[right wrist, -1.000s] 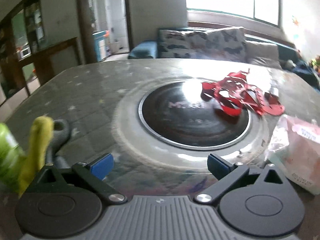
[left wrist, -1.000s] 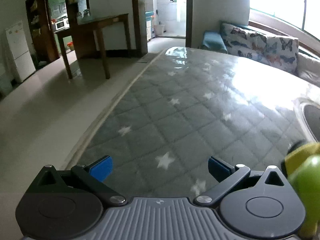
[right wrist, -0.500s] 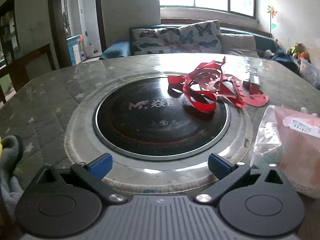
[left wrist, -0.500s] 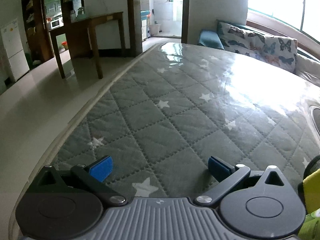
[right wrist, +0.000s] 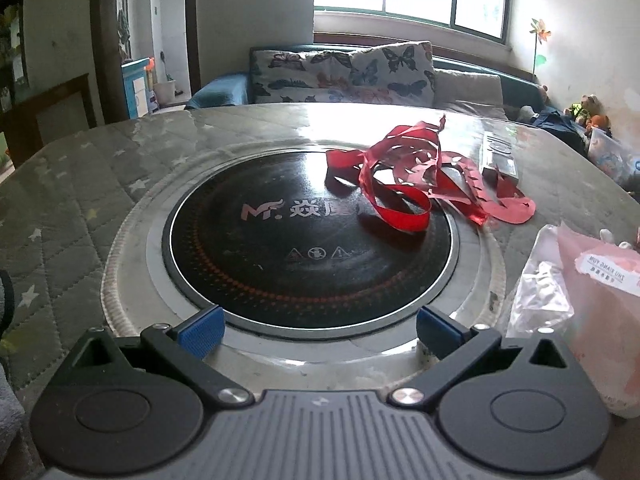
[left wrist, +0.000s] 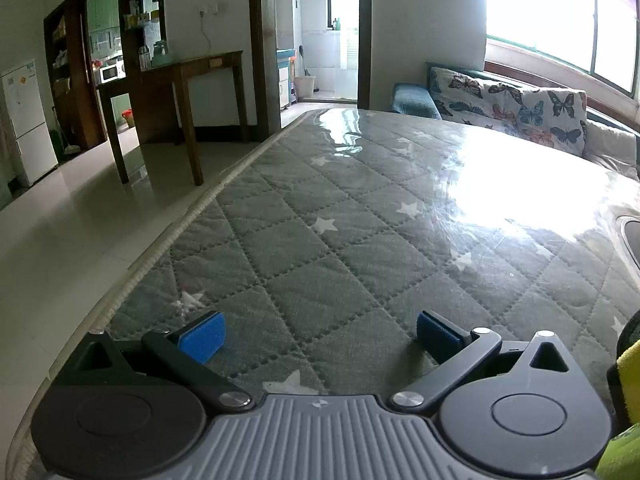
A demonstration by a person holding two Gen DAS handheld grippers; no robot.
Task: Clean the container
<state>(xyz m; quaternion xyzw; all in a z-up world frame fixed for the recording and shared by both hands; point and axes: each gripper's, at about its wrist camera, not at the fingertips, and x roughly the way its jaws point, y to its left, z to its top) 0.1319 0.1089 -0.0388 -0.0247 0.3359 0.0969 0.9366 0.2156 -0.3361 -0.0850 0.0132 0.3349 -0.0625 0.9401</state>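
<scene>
Hovering spread and empty over the quilted desk (left wrist: 320, 240), the left gripper (left wrist: 318, 334) mirrors the right gripper (right wrist: 318, 330), also empty-spread, before the black cooktop (right wrist: 308, 240); red ribbon (right wrist: 420, 184) drapes its far-right rim; no container identifiable.

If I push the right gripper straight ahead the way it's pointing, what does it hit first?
Probably nothing on the near side: the open right gripper points across the round black cooktop set in the table. The tangled red ribbon lies further on, right of centre, though depth is unclear.
</scene>
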